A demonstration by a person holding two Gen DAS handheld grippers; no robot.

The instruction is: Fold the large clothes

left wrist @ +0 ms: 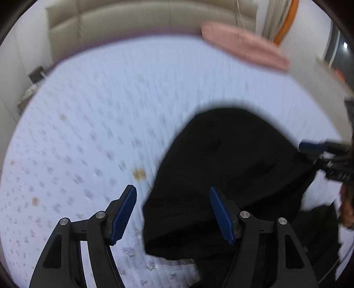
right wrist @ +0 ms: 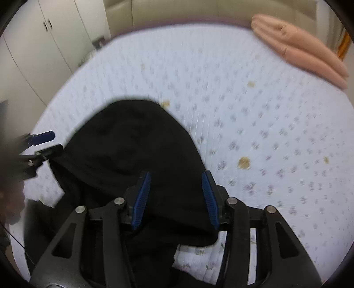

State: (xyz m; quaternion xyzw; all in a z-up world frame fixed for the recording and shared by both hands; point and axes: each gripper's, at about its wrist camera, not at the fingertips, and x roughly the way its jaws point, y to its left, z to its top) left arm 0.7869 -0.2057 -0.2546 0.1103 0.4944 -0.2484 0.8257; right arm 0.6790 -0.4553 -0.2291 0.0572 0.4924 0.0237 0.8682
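A large black garment lies bunched on the near part of a bed; it also shows in the right wrist view. My left gripper is open above the garment's left edge, with nothing between its blue pads. My right gripper is open above the garment's right edge, also empty. The right gripper shows at the right rim of the left wrist view. The left gripper shows at the left rim of the right wrist view. Both views are motion-blurred.
The bed sheet is pale lilac with a small floral print and a few brown spots. A folded pink blanket lies at the far right corner by a beige headboard. White wardrobe doors stand to the left.
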